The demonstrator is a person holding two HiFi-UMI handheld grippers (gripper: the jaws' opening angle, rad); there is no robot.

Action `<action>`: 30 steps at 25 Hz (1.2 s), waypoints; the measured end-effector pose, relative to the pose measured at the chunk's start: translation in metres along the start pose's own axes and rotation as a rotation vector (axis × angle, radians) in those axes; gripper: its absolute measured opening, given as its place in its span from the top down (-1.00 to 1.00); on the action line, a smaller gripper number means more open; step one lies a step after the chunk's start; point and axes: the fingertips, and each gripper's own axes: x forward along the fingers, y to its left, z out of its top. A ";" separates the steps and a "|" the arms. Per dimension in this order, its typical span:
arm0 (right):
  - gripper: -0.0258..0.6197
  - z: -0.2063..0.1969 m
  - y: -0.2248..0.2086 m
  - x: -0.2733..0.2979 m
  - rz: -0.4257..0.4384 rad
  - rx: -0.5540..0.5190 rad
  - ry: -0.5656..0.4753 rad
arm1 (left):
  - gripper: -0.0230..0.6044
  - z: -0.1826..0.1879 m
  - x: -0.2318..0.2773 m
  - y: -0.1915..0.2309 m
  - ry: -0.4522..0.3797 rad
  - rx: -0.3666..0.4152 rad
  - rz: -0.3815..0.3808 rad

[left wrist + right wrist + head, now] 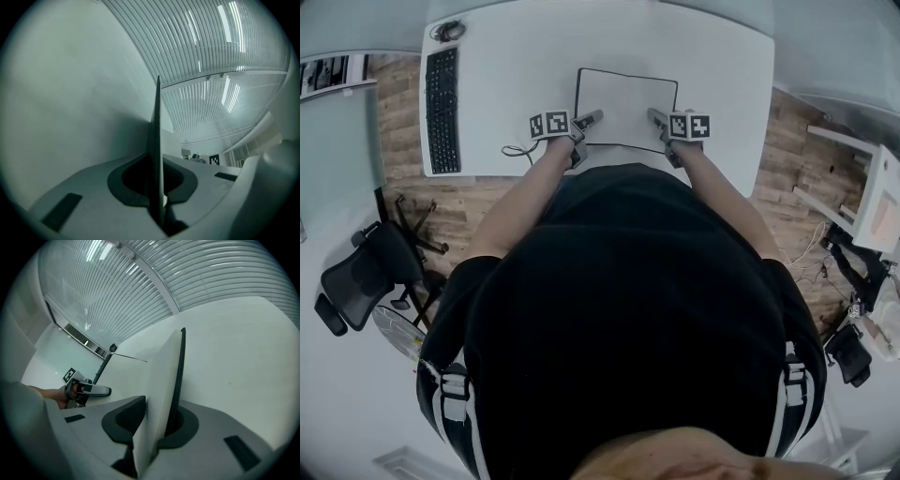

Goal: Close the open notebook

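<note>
**Both grippers on the near edge of the notebook, fold-over not yet begun**

Head view. The notebook (626,98) lies open and flat on the white desk (712,56), at 12 o'clock from us. A keyboard (442,111) sits well apart at its 9 o'clock. The left gripper (592,118) meets the notebook at its 7 o'clock corner and the right gripper (656,114) at its 5 o'clock corner. We cannot make out the spine from up here.

Left gripper view. A thin dark cover (158,122) stands edge-on between the jaws and runs out toward 12 o'clock. The jaws are narrow and pinch it, with no gap showing on either side. White desk fills the 9 o'clock side.

Right gripper view. A white page (161,380) backed by a dark cover sits between the jaws, which are clamped on both together. The sheet leans a little toward 1 o'clock. The rest of the notebook lies flat toward 10 o'clock, and the other gripper shows beyond it at 9 o'clock.

Step in hand, as we judge it: the grip is made on both sides and the closing swing has not started. The next move calls for one side to be lifted and carried over the spine onto the other. The opposite gripper must first let go or slide clear so it is not trapped under the falling half. The risk is a loose page slipping out of the pinch.
</note>
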 end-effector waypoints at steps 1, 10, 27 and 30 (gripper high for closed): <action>0.62 0.001 -0.001 0.000 -0.001 0.001 0.001 | 0.80 0.001 0.000 0.000 -0.001 0.000 -0.001; 0.62 -0.003 -0.006 -0.002 -0.006 0.012 0.005 | 0.80 -0.002 0.001 -0.001 -0.001 -0.005 -0.005; 0.62 -0.005 -0.012 0.000 -0.008 0.028 0.005 | 0.80 -0.001 0.002 -0.001 0.000 -0.025 -0.017; 0.62 -0.004 -0.012 0.000 -0.007 0.033 0.000 | 0.80 0.000 0.002 0.000 0.005 -0.019 -0.014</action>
